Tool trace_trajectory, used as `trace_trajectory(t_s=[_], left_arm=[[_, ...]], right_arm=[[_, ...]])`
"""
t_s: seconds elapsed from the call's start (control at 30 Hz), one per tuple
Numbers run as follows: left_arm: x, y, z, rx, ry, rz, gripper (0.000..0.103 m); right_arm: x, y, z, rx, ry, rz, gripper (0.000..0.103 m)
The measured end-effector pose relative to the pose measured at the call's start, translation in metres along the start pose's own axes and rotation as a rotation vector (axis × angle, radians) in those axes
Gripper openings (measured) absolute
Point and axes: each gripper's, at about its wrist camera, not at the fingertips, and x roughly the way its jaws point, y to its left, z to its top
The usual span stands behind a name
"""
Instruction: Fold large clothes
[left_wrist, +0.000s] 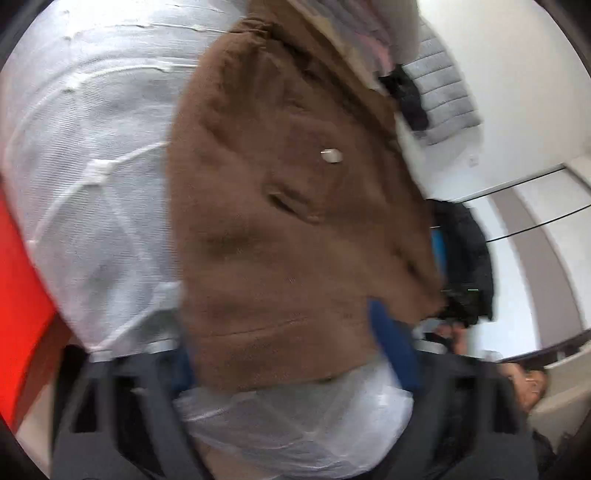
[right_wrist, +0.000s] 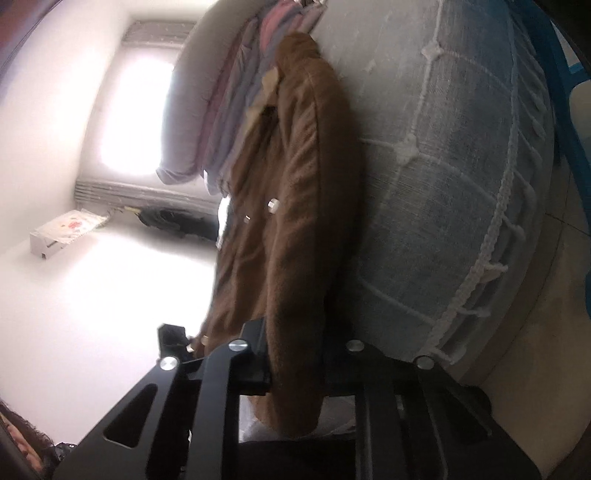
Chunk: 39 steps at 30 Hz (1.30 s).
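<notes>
A large brown fleece coat (left_wrist: 288, 229) with pale toggle buttons lies over a white woven mattress (left_wrist: 85, 155). In the left wrist view its hem fills the space between my left gripper's blue-padded fingers (left_wrist: 391, 339), with a white lining below; the left gripper (left_wrist: 295, 354) looks shut on the hem. In the right wrist view the coat (right_wrist: 291, 236) hangs lifted, and my right gripper (right_wrist: 295, 373) is shut on its lower edge. The other gripper (right_wrist: 173, 339) shows at the coat's far edge.
Folded pink and grey bedding (right_wrist: 229, 99) is stacked at the mattress's far end. Dark clothes (left_wrist: 461, 251) lie by the wall. A red surface (left_wrist: 18, 295) is at the left. A blue frame (right_wrist: 554, 96) edges the mattress (right_wrist: 461, 177).
</notes>
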Motion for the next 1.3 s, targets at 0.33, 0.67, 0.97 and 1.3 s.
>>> trace_trajectory(t_s=[0.33, 0.67, 0.97, 1.3], left_arm=[[-0.092, -0.054, -0.005, 0.043, -0.176, -0.086, 0.011], [-0.076, 0.015, -0.013, -0.111, -0.058, -0.013, 0.02], [-0.067, 0.079, -0.009, -0.346, -0.141, -0.019, 0.091], [-0.028, 0.021, -0.005, -0.158, -0.068, -0.183, 0.091]], right_arm=[[-0.054, 0.083, -0.012, -0.114, -0.174, 0.223, 0.015], [-0.065, 0.015, -0.021, 0.025, -0.13, 0.062, 0.061], [-0.058, -0.013, -0.016, 0.065, -0.086, -0.048, 0.084], [-0.028, -0.021, -0.005, 0.112, -0.04, 0.057, 0.085]])
